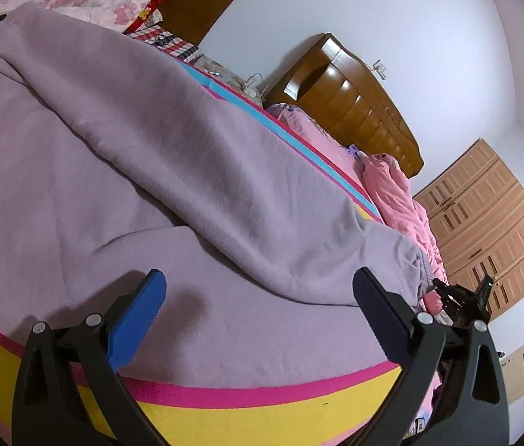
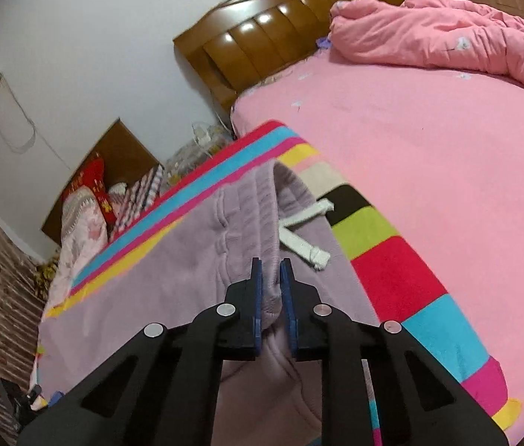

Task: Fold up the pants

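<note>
On the bed, atop one striped blanket (image 2: 381, 260) of red, blue, yellow, green and black bands: one pair of lilac pants (image 1: 150, 171), spread flat in the main, with one leg lying diagonally over the rest in the left wrist view. Right claw (image 2: 271, 297) clamped on a raised fold of the waistband, lilac cloth pinched between the two blue pads and lifted off the blanket into a ridge. Beside that ridge, one white drawstring (image 2: 304, 238) with two loose ends, one pointing toward the black band, the other lying on the lilac cloth. Left claw (image 1: 258, 312) wide apart, two fingers (image 1: 139, 319) spread just above the lilac fabric near the blanket's pink and yellow edge, nothing between them; whether the tips touch the cloth, hard to tell. Beyond the blanket, one pink sheet (image 2: 429, 141) and one bunched pink quilt (image 2: 447, 33) at the far side. Two wooden headboards: one glossy and padded (image 2: 280, 41) behind the pink sheet, one plain and darker (image 2: 120, 152) behind a pile of patterned bedding. One light wooden wardrobe (image 1: 485, 223) against the white wall.
</note>
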A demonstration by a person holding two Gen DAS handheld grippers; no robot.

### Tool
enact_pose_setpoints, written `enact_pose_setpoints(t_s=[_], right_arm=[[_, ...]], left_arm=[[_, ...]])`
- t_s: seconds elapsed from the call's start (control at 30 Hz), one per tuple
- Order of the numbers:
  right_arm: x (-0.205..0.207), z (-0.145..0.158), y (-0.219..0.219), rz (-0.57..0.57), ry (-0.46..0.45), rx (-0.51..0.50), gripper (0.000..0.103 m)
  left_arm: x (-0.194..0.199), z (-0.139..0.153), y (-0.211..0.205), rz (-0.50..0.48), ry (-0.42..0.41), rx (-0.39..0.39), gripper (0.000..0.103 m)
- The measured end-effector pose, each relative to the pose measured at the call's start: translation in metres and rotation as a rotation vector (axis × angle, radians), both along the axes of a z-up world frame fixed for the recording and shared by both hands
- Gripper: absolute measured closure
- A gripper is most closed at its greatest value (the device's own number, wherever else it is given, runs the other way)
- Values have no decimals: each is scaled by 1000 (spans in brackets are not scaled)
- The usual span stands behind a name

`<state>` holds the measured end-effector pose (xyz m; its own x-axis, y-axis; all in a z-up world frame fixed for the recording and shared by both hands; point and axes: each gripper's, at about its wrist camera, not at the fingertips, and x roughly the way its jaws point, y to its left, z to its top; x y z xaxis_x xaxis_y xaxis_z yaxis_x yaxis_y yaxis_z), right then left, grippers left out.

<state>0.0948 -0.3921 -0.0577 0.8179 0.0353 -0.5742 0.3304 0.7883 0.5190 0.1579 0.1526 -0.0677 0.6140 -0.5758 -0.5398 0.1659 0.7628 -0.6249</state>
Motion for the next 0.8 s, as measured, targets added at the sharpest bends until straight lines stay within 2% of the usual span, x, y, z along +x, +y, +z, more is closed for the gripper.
enact_pose_setpoints(t_s=[0.1, 0.23, 0.3, 0.33, 0.4, 0.43, 0.47, 0.5, 0.53, 0.6, 0.67, 0.8], right_arm=[[-4, 11, 2, 14, -40, -14, 86], [-3, 13, 5, 21, -46, -19, 86], [-6, 10, 5, 14, -42, -17, 86], [-7, 7, 4, 11, -41, -8, 86], [-11, 0, 0, 4, -38, 15, 86], [-12, -4, -1, 2, -33, 20, 86], [-13, -9, -4, 1, -24, 25, 85], [-13, -12, -5, -6, -14, 24, 85], [-15, -16, -6, -24, 5, 22, 85], [-21, -23, -9, -59, 52, 36, 85], [-32, -26, -7, -62, 49, 56, 85], [-49, -32, 22, 14, 63, 41, 85]], left_arm=[[7, -1, 1, 17, 37, -29, 11], [25, 3, -5, 30, 92, -46, 29], [37, 0, -11, 48, 159, -23, 30], [45, -5, -15, 56, 223, -12, 29], [49, -3, -19, 75, 237, 10, 29], [51, -2, -22, 76, 239, 22, 33], [53, -3, -25, 63, 246, 13, 45], [57, -7, -28, 50, 267, -1, 81], [59, -12, -30, 40, 287, -20, 98], [58, -15, -31, 52, 261, -25, 99], [52, -11, -28, 64, 211, -71, 100], [47, 6, -24, 60, 117, -146, 100]])
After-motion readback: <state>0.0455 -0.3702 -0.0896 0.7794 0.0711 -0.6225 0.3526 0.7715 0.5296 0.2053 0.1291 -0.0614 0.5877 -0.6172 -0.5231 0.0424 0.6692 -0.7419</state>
